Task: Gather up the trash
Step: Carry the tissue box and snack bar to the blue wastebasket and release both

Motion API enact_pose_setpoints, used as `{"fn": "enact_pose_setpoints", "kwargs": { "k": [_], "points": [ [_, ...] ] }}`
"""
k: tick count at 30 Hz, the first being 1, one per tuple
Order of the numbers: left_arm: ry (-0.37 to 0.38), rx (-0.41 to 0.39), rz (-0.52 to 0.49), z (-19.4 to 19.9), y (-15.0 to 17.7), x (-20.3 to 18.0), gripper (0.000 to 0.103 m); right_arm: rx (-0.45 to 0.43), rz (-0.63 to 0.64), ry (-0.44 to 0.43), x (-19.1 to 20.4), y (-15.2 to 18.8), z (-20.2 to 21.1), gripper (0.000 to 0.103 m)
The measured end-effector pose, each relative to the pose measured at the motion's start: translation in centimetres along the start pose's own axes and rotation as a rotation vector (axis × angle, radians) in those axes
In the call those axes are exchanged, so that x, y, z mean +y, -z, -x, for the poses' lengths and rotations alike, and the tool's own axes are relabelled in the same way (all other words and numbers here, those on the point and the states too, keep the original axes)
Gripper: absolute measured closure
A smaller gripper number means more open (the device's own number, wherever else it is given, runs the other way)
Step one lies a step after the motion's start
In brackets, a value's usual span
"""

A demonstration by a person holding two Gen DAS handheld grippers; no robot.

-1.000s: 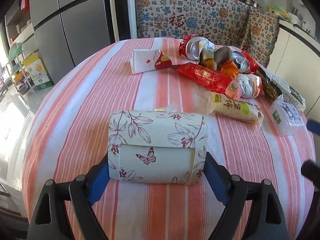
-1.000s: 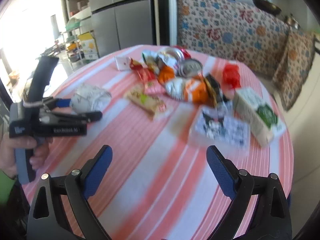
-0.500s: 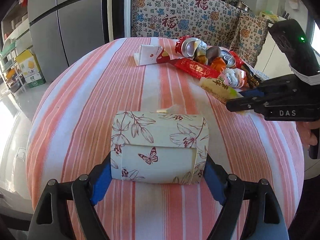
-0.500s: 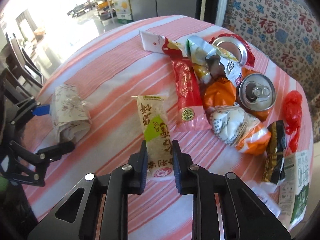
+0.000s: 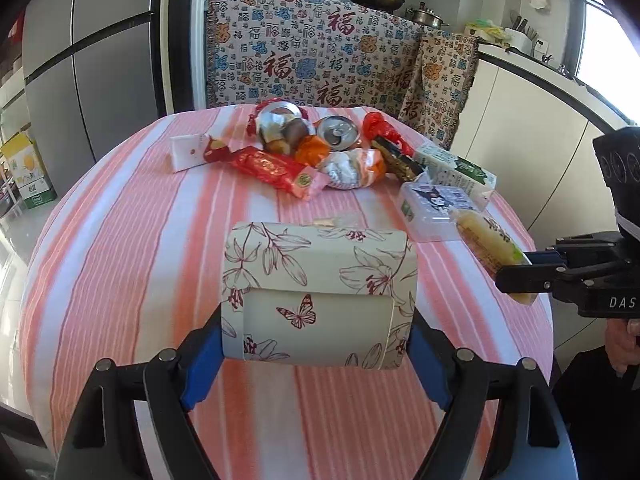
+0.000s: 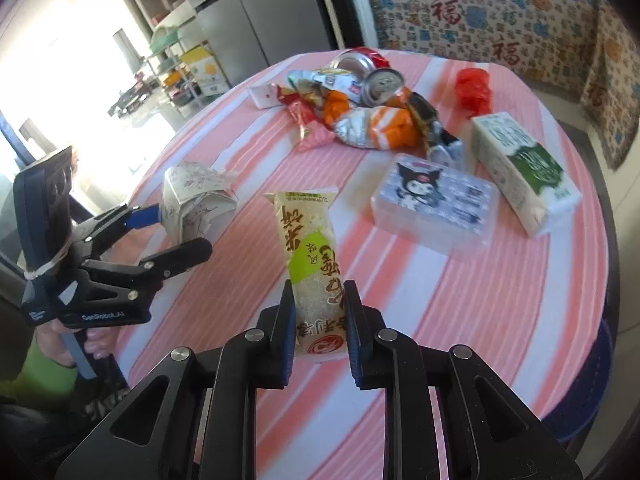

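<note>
Left wrist view: the left gripper [image 5: 316,344] has its blue pads spread wide, pressing both sides of a cream floral-printed paper pack [image 5: 318,292]. Ahead lies a heap of crumpled wrappers and cans [image 5: 320,152] on the pink-striped tablecloth [image 5: 132,240].

Right wrist view: the right gripper [image 6: 316,320] is clamped narrow on a yellow-green plastic rice-cracker packet [image 6: 314,264], which juts forward from its fingers.

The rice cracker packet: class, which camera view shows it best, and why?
The right wrist view: the rice cracker packet fills the centre, label readable, clamped in the right gripper. The left wrist view shows it small at the right edge, partly hidden by that gripper.
</note>
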State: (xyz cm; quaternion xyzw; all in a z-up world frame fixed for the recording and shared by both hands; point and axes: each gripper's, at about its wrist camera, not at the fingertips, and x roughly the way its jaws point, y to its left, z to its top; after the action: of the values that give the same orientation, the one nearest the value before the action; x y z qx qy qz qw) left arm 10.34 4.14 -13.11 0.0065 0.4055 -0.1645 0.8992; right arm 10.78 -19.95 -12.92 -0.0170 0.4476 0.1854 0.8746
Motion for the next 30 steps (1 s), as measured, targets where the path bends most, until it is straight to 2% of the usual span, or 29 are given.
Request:
{"fn": "enact_pose_setpoints", "kwargs": {
  "k": [7,13,18,24,30],
  "points": [
    [0.072,-0.004,-0.06,0.1,-0.8,-5.8,0.02,-0.125,-0.169,0.067,-5.6,3.9,7.0,0.081],
    [0.186,-0.006,-0.164,0.1,-2.4,-13.4,0.02,-0.178,-0.343,0.242,-14.1,7.0,12.7,0.081],
    [0.308,0.021,-0.231,-1.4,-4.4,-22.1,0.02,-0.181,-0.467,0.367,-21.2,9.1,15.3,0.081],
    [0.397,0.074,-0.292,-6.0,-6.7,-30.3,0.02,-0.166,-0.555,0.415,-27.4,9.5,16.5,0.081],
    [0.407,0.168,-0.305,-13.7,-6.8,-36.2,0.02,-0.126,-0.584,0.414,-31.6,9.8,15.7,0.081]
  ]
}}
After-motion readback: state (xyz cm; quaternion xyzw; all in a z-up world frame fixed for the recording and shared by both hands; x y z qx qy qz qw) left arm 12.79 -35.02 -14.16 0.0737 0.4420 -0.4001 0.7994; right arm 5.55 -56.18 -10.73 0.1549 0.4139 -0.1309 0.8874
